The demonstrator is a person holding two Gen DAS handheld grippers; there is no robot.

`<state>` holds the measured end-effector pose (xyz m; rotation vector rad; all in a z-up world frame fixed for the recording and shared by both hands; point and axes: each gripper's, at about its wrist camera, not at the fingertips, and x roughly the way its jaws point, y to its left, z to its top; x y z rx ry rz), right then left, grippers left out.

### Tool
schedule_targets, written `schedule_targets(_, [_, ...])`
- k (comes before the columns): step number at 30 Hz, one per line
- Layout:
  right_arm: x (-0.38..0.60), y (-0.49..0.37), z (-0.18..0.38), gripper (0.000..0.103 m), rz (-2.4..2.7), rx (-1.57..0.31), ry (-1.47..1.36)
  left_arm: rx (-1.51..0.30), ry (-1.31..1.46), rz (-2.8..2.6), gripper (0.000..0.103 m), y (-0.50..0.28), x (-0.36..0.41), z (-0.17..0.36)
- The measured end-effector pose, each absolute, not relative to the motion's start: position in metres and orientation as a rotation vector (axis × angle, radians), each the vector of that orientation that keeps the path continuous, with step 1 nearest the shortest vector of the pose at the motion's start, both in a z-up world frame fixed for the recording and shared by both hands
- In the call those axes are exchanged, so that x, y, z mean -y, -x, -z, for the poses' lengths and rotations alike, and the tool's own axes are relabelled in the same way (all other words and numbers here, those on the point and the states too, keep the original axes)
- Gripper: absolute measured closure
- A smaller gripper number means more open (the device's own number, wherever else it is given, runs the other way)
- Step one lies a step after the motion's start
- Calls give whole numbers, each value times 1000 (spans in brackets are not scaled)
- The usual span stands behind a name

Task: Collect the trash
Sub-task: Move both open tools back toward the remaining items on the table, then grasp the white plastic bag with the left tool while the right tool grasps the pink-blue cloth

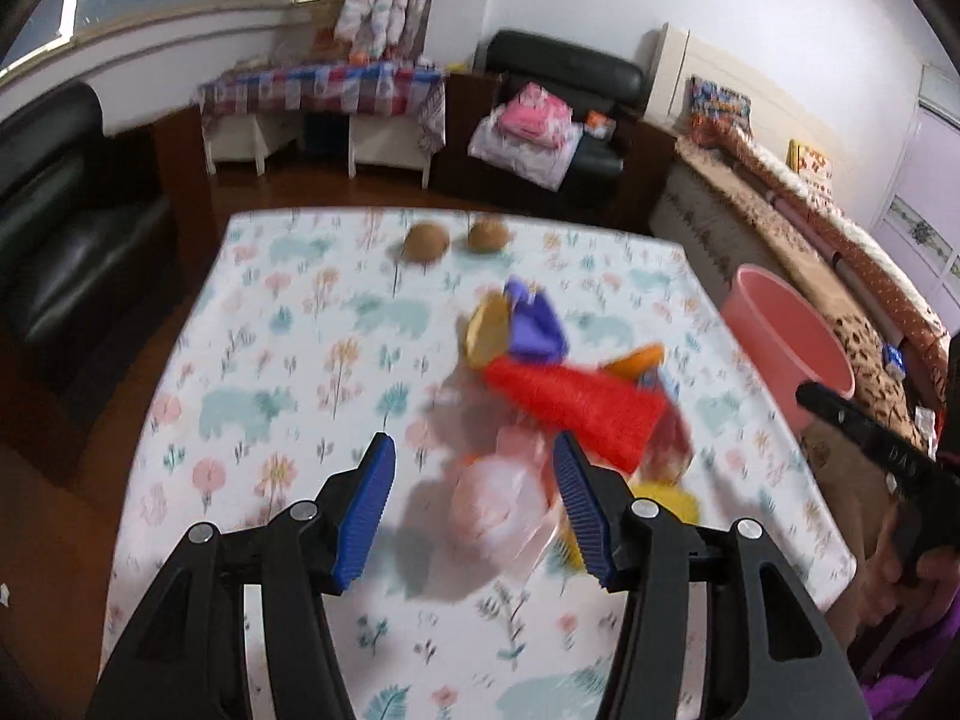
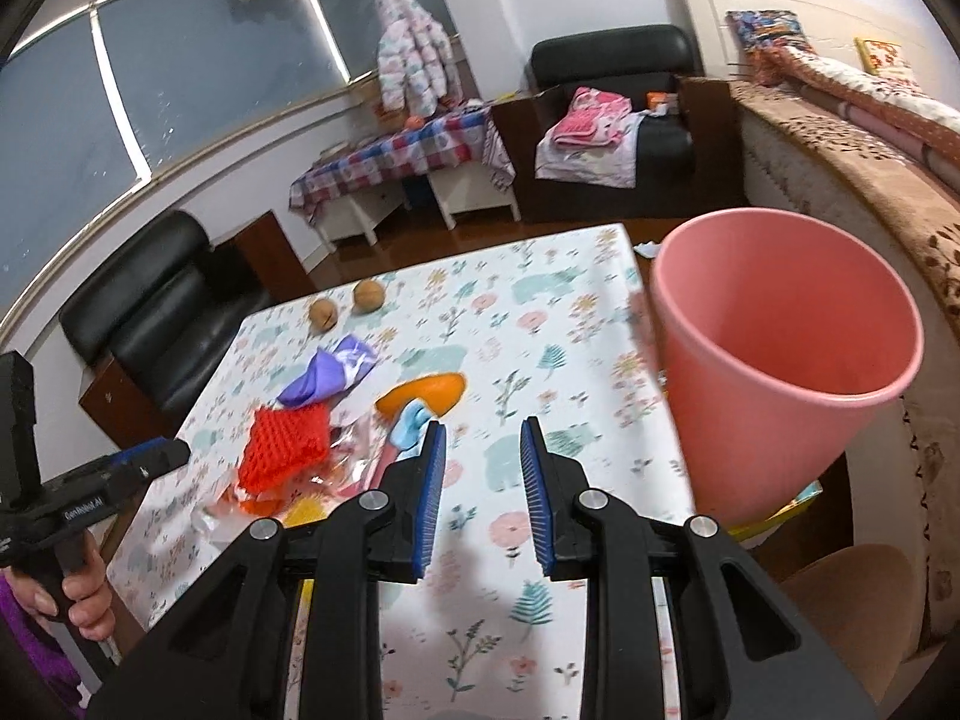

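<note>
My left claw (image 1: 474, 510) stands wide apart, empty, over a crumpled clear plastic wrapper (image 1: 498, 510) at the near edge of the litter on the floral worktop (image 1: 270, 360). Judged light, soft, slippery: pinch a bunched fold. Right claw (image 2: 483, 498) part-open, empty.

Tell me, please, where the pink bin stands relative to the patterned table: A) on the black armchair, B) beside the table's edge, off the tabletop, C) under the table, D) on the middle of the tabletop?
B: in the right wrist view the pink bin stands past the edge of the table, with no trash visible inside, while the pile of trash lies on the tabletop.
</note>
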<state>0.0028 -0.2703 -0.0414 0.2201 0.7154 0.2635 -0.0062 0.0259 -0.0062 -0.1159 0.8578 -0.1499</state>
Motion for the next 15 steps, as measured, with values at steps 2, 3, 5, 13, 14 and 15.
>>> schedule_targets(2, [264, -4, 44, 77, -283, -727, -207, -889, 123, 169, 49, 7, -25, 15])
schedule_targets(3, [261, -5, 44, 77, -290, -731, -201, -897, 127, 178, 49, 6, -24, 17])
schedule_targets(5, [255, -6, 46, 77, -307, -743, -190, -916, 134, 197, 49, 5, -22, 24])
schedule_targets(13, [245, -12, 54, 77, -328, -783, -177, -959, 146, 235, 60, -3, -13, 41])
schedule_targets(14, [245, -12, 55, 77, -330, -789, -177, -955, 146, 249, 64, -3, -13, 40])
schedule_targets(15, [244, -14, 57, 77, -334, -796, -178, -951, 139, 252, 65, -3, -13, 39])
